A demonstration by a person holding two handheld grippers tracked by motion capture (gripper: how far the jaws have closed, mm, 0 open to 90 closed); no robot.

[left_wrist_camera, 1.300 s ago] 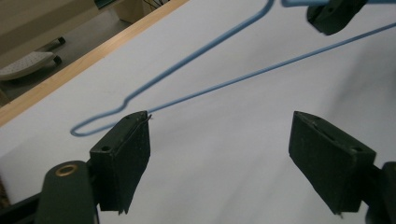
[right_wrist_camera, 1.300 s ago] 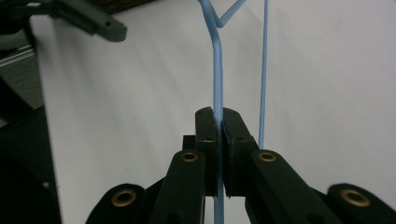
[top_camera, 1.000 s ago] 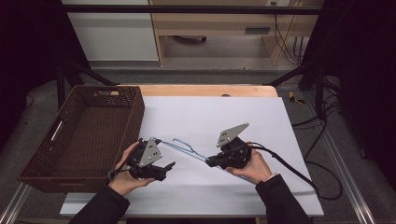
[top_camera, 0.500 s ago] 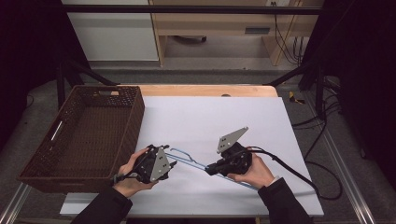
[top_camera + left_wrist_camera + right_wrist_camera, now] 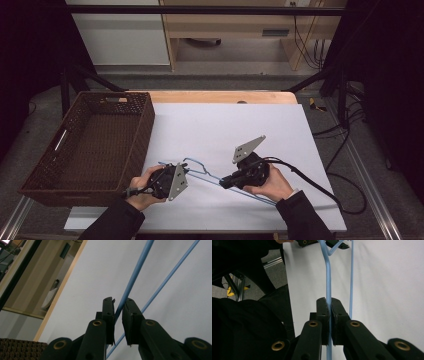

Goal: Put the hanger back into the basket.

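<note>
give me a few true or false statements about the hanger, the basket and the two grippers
1. The right gripper is shut on the blue wire hanger. True.
2. The wicker basket has clothes in it. False: it is empty.
3. The left gripper has the hanger's wire between its fingers. True, though a narrow gap still shows beside the wire.
4. The hanger lies inside the basket. False: it is over the white table, right of the basket.
5. The basket stands at the table's right edge. False: it stands at the left edge in the high view.
</note>
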